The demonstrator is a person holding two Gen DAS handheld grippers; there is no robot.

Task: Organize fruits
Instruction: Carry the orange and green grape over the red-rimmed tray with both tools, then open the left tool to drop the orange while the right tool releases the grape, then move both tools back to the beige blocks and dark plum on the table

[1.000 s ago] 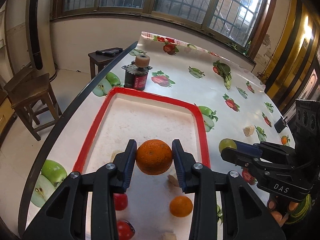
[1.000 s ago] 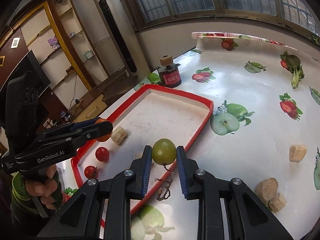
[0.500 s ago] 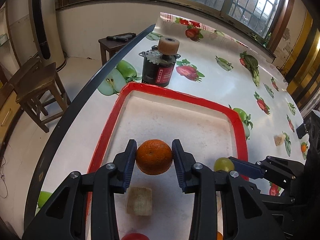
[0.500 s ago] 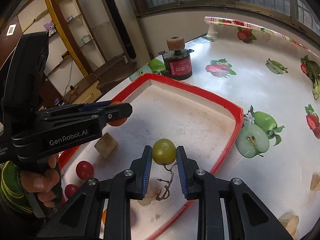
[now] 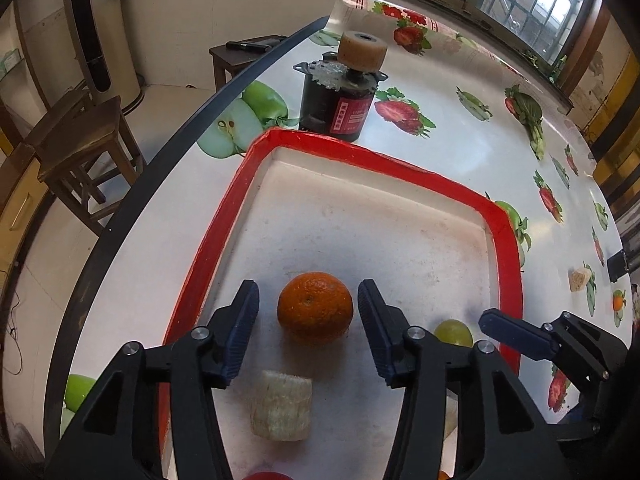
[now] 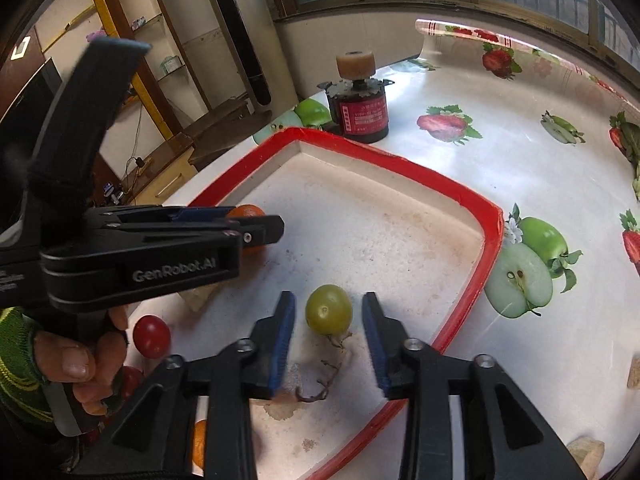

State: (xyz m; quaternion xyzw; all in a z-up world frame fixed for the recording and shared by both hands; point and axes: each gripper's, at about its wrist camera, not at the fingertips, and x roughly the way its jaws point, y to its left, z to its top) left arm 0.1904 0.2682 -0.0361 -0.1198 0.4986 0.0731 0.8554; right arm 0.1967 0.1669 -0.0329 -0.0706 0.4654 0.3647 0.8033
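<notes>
An orange rests on the floor of the red-rimmed white tray, between the open fingers of my left gripper, which do not touch it. A green grape with a dry stem lies in the tray between the open fingers of my right gripper. The grape also shows in the left wrist view, and the orange partly shows behind the left gripper in the right wrist view.
A black motor with a tan roller stands just beyond the tray's far rim. A pale cube, cherry tomatoes and another orange lie in the tray. Tan chunks lie on the fruit-print tablecloth. The table edge and stools are on the left.
Both grippers moved down and forward over the tray and opened. The orange and the grape now rest on the tray floor, released.
</notes>
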